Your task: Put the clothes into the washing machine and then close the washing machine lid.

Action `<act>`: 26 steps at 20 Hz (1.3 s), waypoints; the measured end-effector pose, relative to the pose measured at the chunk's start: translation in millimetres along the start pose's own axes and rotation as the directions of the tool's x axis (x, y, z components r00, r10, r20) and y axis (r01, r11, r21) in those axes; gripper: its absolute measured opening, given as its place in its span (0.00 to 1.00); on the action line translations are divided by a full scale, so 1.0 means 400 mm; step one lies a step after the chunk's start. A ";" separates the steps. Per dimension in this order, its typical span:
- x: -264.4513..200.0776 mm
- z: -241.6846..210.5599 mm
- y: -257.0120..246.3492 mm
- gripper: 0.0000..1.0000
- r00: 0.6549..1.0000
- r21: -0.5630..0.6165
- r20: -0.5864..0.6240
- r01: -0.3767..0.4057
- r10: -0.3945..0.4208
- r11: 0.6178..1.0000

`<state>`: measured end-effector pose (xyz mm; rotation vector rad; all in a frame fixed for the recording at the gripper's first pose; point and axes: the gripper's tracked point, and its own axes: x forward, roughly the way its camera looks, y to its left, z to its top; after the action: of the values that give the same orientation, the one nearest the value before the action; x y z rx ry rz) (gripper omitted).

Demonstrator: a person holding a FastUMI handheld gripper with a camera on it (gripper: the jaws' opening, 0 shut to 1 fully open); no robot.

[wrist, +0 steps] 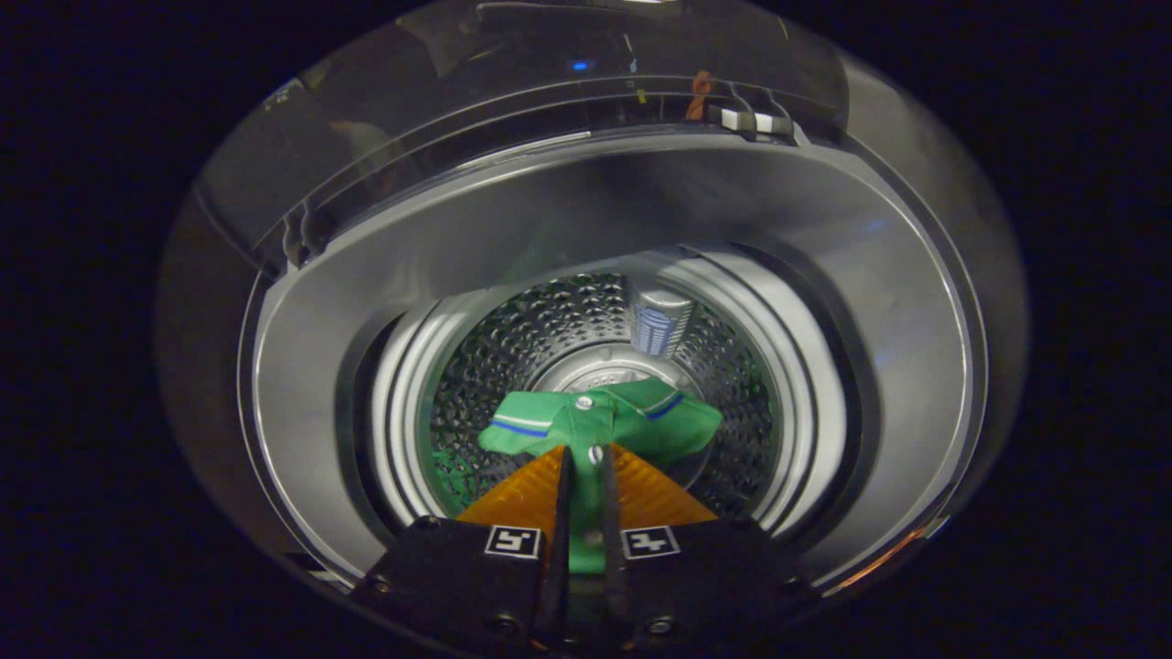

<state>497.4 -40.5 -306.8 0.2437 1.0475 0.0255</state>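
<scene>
The gripper [584,458] is clenching a green shirt [604,421], both fingers pressing on a strip of cloth between them. The rest of the shirt is hanging just ahead of the fingertips, over the mouth of the washer's drum [549,339]. Beyond, the washer's lid [513,110] is standing open, glass reflecting light

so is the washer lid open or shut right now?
Open. The lid stands raised behind the drum opening; the gripper holds the green shirt over the drum, jaws pinched on it.
</scene>
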 end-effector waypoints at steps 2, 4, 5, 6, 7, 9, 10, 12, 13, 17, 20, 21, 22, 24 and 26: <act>-0.011 0.003 -0.004 0.46 1.000 -0.004 0.018 0.017 -0.016 1.000; -0.020 0.006 -0.002 0.66 0.999 0.011 0.046 0.024 -0.024 1.000; -0.026 0.003 0.000 0.64 0.998 0.016 0.049 0.025 -0.025 1.000; -0.033 -0.004 -0.002 0.63 0.999 0.021 0.046 0.022 -0.023 1.000; -0.038 -0.007 -0.004 0.63 0.999 0.027 0.048 0.022 -0.024 0.999; -0.056 -0.010 -0.006 0.63 0.998 0.033 0.065 0.024 -0.026 0.999; -0.062 -0.013 -0.006 0.63 0.997 0.030 0.071 0.022 -0.024 0.999; -0.083 -0.019 -0.006 0.63 0.996 0.013 0.089 0.018 -0.019 1.000; -0.095 -0.016 -0.006 0.63 0.994 0.001 0.108 0.018 -0.018 1.000; -0.160 -0.009 0.000 0.63 0.981 -0.077 0.190 0.045 -0.030 0.996; -0.236 0.000 0.004 0.63 0.963 -0.137 0.266 0.080 -0.041 0.987; -0.268 0.007 0.007 0.63 0.955 -0.152 0.293 0.091 -0.043 0.984; -0.306 0.017 0.008 0.63 0.946 -0.162 0.320 0.097 -0.040 0.982; -0.380 0.027 0.020 0.63 0.926 -0.172 0.376 0.108 -0.036 0.979; -0.457 0.036 0.040 0.63 0.903 -0.177 0.429 0.108 -0.022 0.978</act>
<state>419.4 -52.7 -140.5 0.0276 0.6091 0.0143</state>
